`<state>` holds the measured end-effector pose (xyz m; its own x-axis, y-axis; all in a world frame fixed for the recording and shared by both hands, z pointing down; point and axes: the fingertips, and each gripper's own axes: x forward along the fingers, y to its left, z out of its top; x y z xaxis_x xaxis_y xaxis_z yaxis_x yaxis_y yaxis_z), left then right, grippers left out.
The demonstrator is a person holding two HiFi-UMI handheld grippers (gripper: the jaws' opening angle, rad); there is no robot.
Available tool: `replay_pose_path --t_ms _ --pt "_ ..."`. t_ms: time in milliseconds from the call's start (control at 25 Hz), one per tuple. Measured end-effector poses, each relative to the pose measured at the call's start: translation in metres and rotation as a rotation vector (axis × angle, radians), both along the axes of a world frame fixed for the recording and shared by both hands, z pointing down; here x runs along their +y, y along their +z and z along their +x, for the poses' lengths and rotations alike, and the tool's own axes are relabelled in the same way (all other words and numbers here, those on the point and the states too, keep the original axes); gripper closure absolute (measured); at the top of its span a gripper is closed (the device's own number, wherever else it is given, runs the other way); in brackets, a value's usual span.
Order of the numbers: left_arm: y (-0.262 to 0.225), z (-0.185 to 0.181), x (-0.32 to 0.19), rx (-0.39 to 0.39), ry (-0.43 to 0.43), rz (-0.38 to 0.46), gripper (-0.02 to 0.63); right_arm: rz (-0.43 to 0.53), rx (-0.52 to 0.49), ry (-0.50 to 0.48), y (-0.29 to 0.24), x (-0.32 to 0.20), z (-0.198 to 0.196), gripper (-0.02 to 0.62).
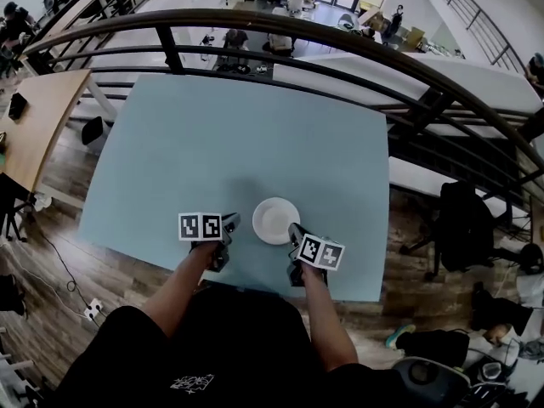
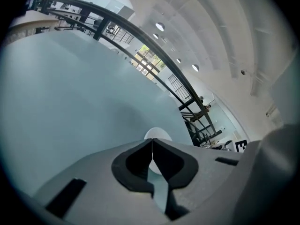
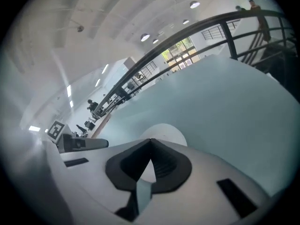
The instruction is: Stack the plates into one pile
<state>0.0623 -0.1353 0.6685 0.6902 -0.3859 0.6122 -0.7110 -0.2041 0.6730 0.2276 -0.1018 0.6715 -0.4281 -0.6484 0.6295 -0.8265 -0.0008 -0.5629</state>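
Now, plates (image 1: pixel 275 220): one pile on desk (image 1: pixel 212 143).
Left tongs (image 2: pixel 152 143): pressed together, empty.
Right tongs (image 3: pixel 150 142): pressed together, empty.
Tip: probably lift clear without nudging plates.

Plates (image 1: pixel 276 220) sitting in one pile on desk (image 1: pixel 212 134), near its front edge, slightly right of centre. Left tool (image 1: pixel 230 221) hanging just left of pile, right tool (image 1: pixel 294 229) just beside pile's right rim; pile lying between the two. Both tools pointing away from person, toward desk's far side. Railing (image 1: pixel 280 36) curving behind desk's far edge. Second desk (image 1: pixel 42 117) standing off to left. Chair (image 1: pixel 463 219) standing on floor (image 1: pixel 102 279), right of desk.
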Motion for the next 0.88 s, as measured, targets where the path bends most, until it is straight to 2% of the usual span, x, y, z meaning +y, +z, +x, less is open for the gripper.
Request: replay_pose_path --t_ms 240,480,720,880 --pt "-0.052 -0.036 -0.021 -0.075 -0.047 0.214 0.597 0.207 0.131 -0.054 -0.063 -0.033 -0.030 0.588" --pt "-0.128 -0.072 -0.047 -0.181 -0.072 0.490 0.598 0.435 0.246 -0.055 -0.139 -0.058 -0.051 0.588" --pt "-0.203 -0.094 -0.063 -0.243 -0.053 0.749 0.598 0.614 0.276 -0.036 -0.208 -0.073 -0.071 0.588" --pt "-0.233 -0.099 -0.073 -0.242 -0.033 0.850 0.598 0.698 0.280 -0.027 -0.247 -0.080 -0.083 0.588"
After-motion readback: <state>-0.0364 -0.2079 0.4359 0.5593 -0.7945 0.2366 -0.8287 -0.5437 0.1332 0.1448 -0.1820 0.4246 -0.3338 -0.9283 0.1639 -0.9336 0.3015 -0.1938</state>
